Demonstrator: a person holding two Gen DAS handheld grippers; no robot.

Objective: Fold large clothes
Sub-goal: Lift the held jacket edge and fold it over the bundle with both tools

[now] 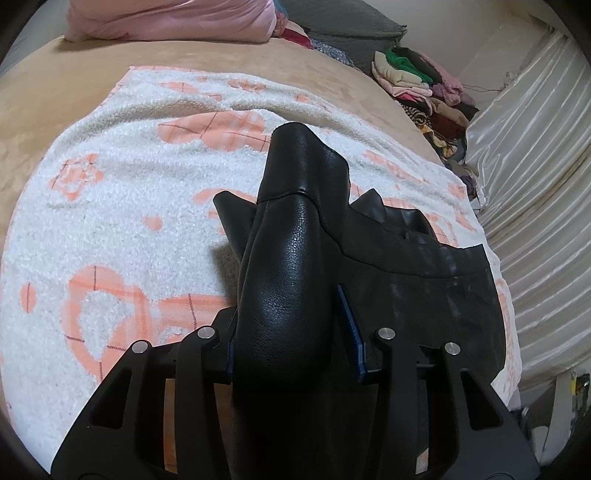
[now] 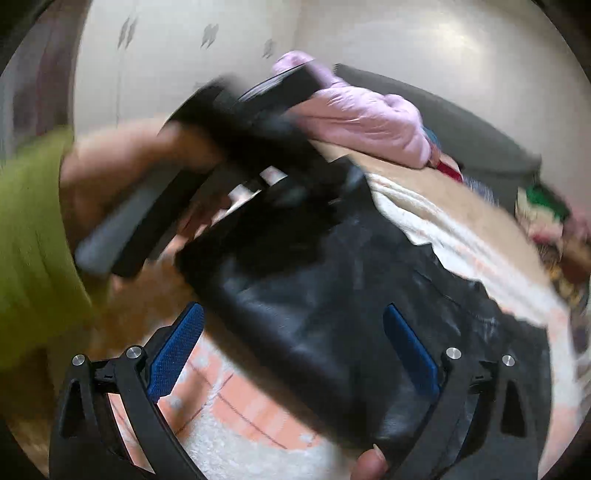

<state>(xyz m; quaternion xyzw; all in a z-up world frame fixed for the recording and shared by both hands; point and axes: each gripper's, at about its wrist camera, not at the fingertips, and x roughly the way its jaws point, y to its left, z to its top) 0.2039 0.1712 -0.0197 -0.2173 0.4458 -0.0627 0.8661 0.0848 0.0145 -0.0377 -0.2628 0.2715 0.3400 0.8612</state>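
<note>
Where white-orange towel (image 1: 110, 206) covers tan bed (image 1: 55, 96) — left tongs (image 1: 291, 339) pinching black jacket (image 1: 295, 258), right tongs (image 2: 295, 354) spread.

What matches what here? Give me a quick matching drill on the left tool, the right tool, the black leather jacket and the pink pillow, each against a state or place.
Things:
1. left tool
2. right tool
3. black leather jacket
4. pink pillow

States or places:
A. lying on the white and orange towel
B. jaws wide open, nothing pressed
C. at the far end of the bed
D. closed on a jacket sleeve

Pairs: 1-D, 2-B, 3-A, 4-C
</note>
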